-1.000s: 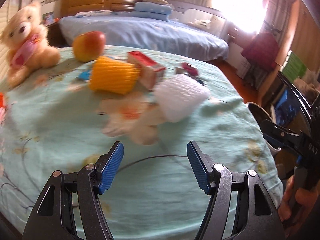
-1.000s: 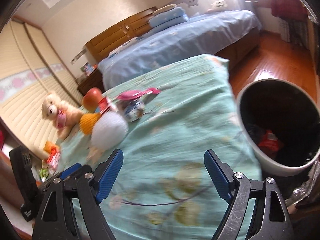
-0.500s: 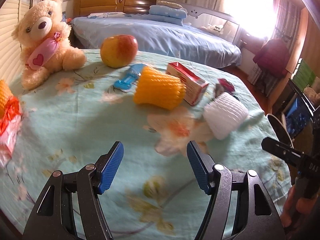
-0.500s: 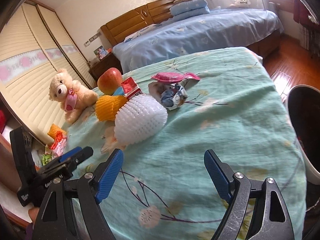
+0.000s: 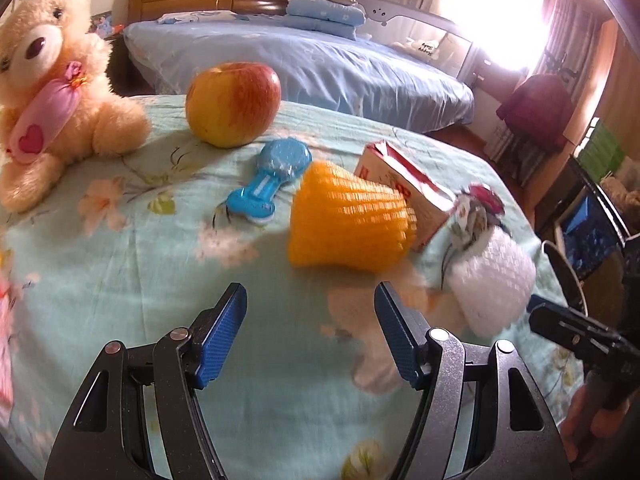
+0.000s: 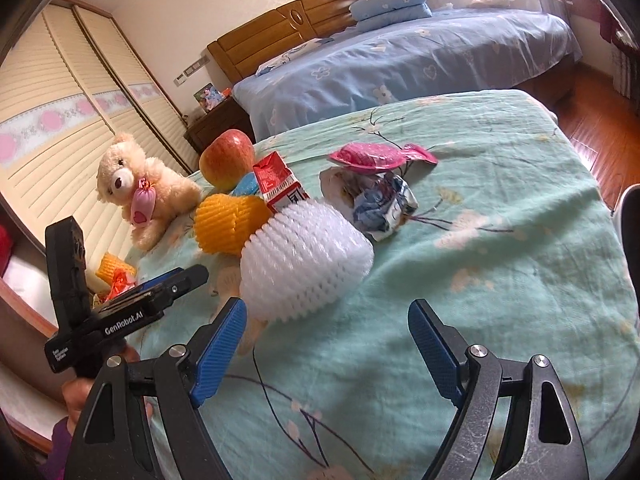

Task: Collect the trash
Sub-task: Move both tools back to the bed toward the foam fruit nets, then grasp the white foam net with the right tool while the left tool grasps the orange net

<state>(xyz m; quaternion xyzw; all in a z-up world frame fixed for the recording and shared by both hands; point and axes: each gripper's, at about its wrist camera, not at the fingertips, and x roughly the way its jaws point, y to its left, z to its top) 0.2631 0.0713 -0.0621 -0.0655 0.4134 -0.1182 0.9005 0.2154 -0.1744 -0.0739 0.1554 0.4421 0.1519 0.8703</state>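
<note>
Bedroom light falls across a table covered in a mint floral cloth (image 6: pixel 500 264), with a blue-sheeted bed (image 6: pixel 400 60) behind it and slatted wardrobe doors (image 6: pixel 52 152) along the left wall. Scattered on the cloth are the bits of rubbish: a white foam fruit net (image 6: pixel 304 264) lies nearest, just beyond the right gripper (image 6: pixel 326 346), whose blue-padded jaws stand spread wide with nothing between them. Touching the net on its far left side is an orange foam net (image 6: pixel 228 220), and behind both leans a small red-and-white carton (image 6: pixel 280 184). To the right of the carton sits a crumpled printed wrapper (image 6: pixel 380 204) with a pink wrapper (image 6: pixel 376 156) just beyond it. An apple (image 6: pixel 226 156), a blue toy (image 5: pixel 272 180) and a teddy bear (image 6: pixel 136 184) sit farther left. From the left wrist view, the left gripper (image 5: pixel 310 340) hovers over bare cloth near the orange net, its jaws also parted and empty. At the far right edge shows a slice of a bin's white rim (image 6: pixel 628 216).
</note>
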